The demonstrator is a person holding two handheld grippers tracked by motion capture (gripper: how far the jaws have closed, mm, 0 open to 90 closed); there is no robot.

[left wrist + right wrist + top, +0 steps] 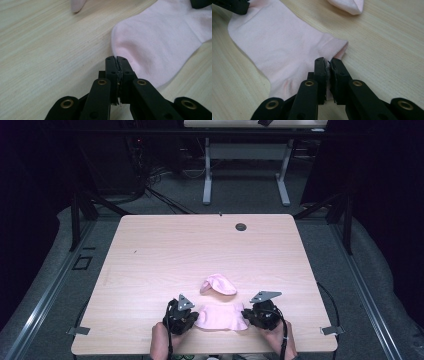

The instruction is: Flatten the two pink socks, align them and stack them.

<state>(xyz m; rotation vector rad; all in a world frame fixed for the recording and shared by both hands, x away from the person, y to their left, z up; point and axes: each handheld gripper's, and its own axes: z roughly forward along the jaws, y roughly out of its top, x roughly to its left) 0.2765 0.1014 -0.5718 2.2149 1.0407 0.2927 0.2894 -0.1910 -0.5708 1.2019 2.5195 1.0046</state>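
A flat pink sock (pixel 220 317) lies near the table's front edge between my two grippers. At the sock's left end my left gripper (pixel 192 317) has its jaws pressed together on the rounded toe edge (pixel 117 53), with a thin sliver of fabric between the pads. My right gripper (pixel 248 315) is shut on the cuff end (pixel 337 47), and pale cloth shows between its pads (pixel 328 61). In the right gripper view the left gripper (pixel 237 6) sits on the sock's far corner. A second pink sock (pixel 218 285) lies crumpled just behind the flat one.
The light wooden table (pixel 175 245) has a small dark cable hole (pixel 241 226) near its far edge. Another table's legs (pixel 245 170) stand on the grey floor beyond. The person's hands come in over the front edge.
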